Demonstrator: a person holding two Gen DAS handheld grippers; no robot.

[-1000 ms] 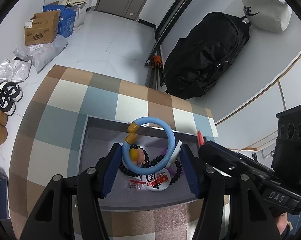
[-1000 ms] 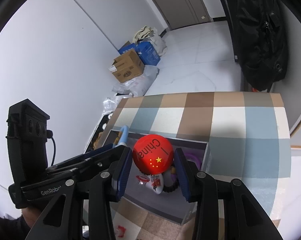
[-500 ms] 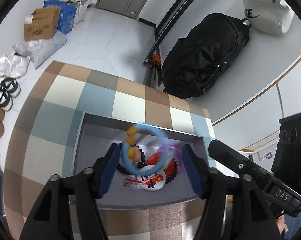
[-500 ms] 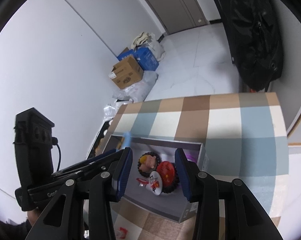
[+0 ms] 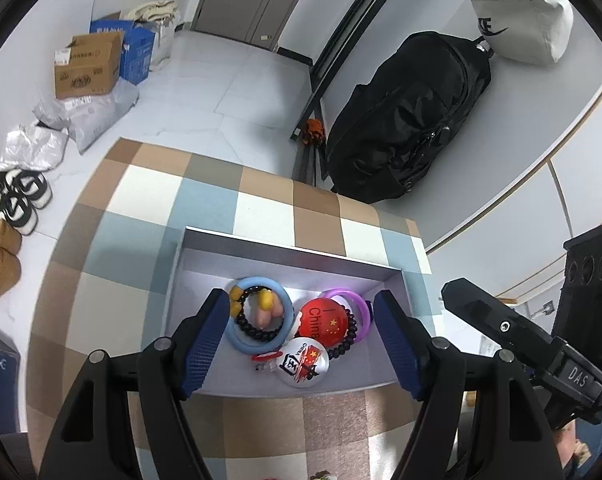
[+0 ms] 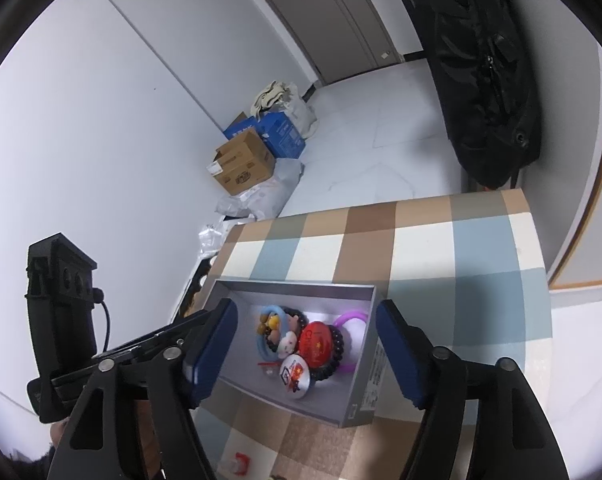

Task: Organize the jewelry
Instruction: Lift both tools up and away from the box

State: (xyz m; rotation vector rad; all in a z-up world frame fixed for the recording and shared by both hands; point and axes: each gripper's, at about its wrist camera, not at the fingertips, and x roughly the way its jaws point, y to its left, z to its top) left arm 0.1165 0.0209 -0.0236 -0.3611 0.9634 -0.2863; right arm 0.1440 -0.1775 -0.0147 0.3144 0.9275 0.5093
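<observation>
A grey open box (image 5: 285,245) (image 6: 365,364) stands on the checked tablecloth. In it lie a light blue ring (image 5: 257,312) (image 6: 263,346) with yellow beads, a red round badge (image 5: 325,322) (image 6: 316,345) marked China, a white badge (image 5: 303,362) (image 6: 294,372), a purple ring (image 5: 355,308) (image 6: 351,320) and dark bead bracelets (image 5: 257,334). My left gripper (image 5: 301,338) hangs over the box, its jaws opening, nothing between the pads. My right gripper (image 6: 307,350) also hangs above the box, jaws opening and empty.
The checked cloth (image 5: 149,216) covers a small table with its far edge near a black backpack (image 5: 413,116). Cardboard boxes (image 5: 87,66), plastic bags and shoes (image 5: 19,200) lie on the floor at the left. A small red and white item (image 6: 237,462) lies on the cloth near the front.
The left gripper opened and the blue ring dropped from it into the box. The right gripper let go of the red badge, which now lies in the box, and its jaws spread wide.
</observation>
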